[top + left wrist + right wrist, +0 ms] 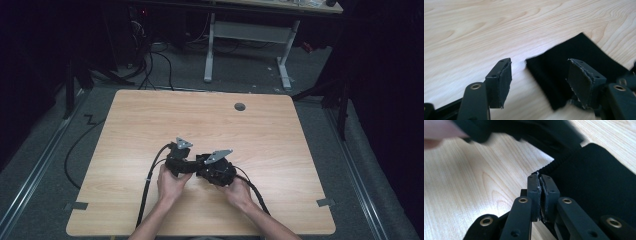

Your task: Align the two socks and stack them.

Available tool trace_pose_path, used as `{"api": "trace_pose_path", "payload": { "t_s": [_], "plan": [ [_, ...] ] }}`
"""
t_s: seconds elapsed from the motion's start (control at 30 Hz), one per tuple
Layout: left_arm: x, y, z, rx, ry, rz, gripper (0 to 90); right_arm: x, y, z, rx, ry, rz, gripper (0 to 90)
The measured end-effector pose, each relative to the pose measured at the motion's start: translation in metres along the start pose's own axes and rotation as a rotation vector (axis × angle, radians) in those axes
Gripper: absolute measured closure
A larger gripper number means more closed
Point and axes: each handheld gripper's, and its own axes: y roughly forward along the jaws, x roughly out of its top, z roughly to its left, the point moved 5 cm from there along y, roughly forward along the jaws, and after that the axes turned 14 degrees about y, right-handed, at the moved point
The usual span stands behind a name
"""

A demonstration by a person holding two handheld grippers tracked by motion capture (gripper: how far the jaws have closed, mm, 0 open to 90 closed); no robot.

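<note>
Black cloth [574,72] flat on counter [499,30], centre-right of left gripper view. Left tool [541,80] jaws apart, straddling cloth's near-left edge, nothing pinched. Right tool [541,195] clamped shut on cloth edge [584,182], ribbed hem upper right. Left tool nearer free corner.

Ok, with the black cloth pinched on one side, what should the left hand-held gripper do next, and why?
Probably ease the left hand-held gripper forward over the near edge of the black cloth, then close. Its jaws stand open with that edge between them, unpressed, while the right hand-held gripper is shut on the cloth's ribbed edge, so only one side is held.
</note>
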Motion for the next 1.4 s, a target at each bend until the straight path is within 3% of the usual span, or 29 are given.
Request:
{"api": "trace_pose_path", "payload": {
  "t_s": [0.1, 0.2, 0.37, 0.47, 0.6, 0.67, 0.77, 0.83, 0.97, 1.23, 1.4],
  "plan": [
    [0.005, 0.010, -0.007, -0.012, 0.013, 0.009, 34.6, -0.005, 0.000, -0.003, 0.008, 0.016, -0.006, 86.4],
    [0.002, 0.020, -0.011, 0.004, 0.050, 0.060, 35.2, -0.006, 0.000, -0.003, 0.010, 0.010, -0.006, 84.5],
    [-0.004, 0.023, -0.008, 0.006, 0.043, 0.078, 34.9, -0.007, -0.006, 0.001, 0.029, 0.010, 0.001, 70.8],
    [-0.005, 0.020, -0.006, 0.022, 0.056, 0.085, 35.4, -0.012, -0.018, 0.002, 0.029, -0.005, -0.031, 61.1],
    [-0.007, 0.017, -0.003, 0.027, 0.064, 0.081, 36.8, -0.019, -0.042, -0.008, 0.007, 0.012, -0.093, 57.9],
    [-0.007, 0.015, -0.002, 0.025, 0.058, 0.076, 36.8, -0.021, -0.052, -0.020, -0.023, 0.046, -0.123, 58.3],
    [-0.004, 0.009, -0.003, 0.032, 0.057, 0.052, 38.1, -0.022, -0.064, -0.046, -0.072, 0.167, -0.174, 59.8],
    [-0.001, 0.003, -0.008, 0.031, 0.076, 0.048, 38.1, -0.023, -0.069, -0.058, -0.104, 0.204, -0.190, 60.0],
    [0.000, -0.005, -0.020, 0.035, 0.107, 0.044, 38.1, -0.027, -0.064, -0.069, -0.122, 0.213, -0.173, 60.4],
    [-0.024, -0.001, -0.019, 0.007, 0.074, 0.100, 41.9, -0.035, -0.045, -0.067, -0.087, 0.229, -0.120, 61.1],
    [-0.030, 0.001, -0.019, -0.022, 0.061, 0.101, 47.2, -0.032, -0.045, -0.060, -0.070, 0.212, -0.127, 62.0]
  ]
}}
